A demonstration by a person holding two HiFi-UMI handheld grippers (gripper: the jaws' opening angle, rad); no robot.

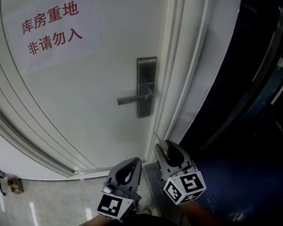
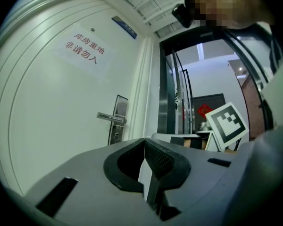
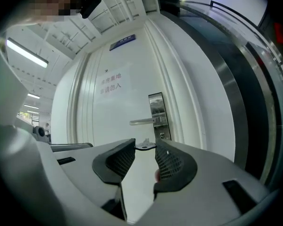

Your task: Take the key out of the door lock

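The grey lock plate [image 1: 146,86] with its lever handle [image 1: 133,98] sits on the white door [image 1: 85,102], well above both grippers. In the right gripper view the plate [image 3: 157,112] and its keyhole [image 3: 162,136] lie straight ahead, apart from the jaws. My right gripper [image 3: 145,145] is shut on a small metal key [image 3: 144,146], which spans its jaw tips. In the head view that gripper [image 1: 161,148] hangs low by the door frame. My left gripper [image 1: 134,160] is beside it, jaws shut with nothing between them [image 2: 144,141].
A paper sign with red characters [image 1: 52,27] is taped to the upper door. The white door frame [image 1: 179,79] runs along the right of the lock, with dark glass [image 1: 245,88] beyond it. Pale floor tiles [image 1: 47,201] show at lower left.
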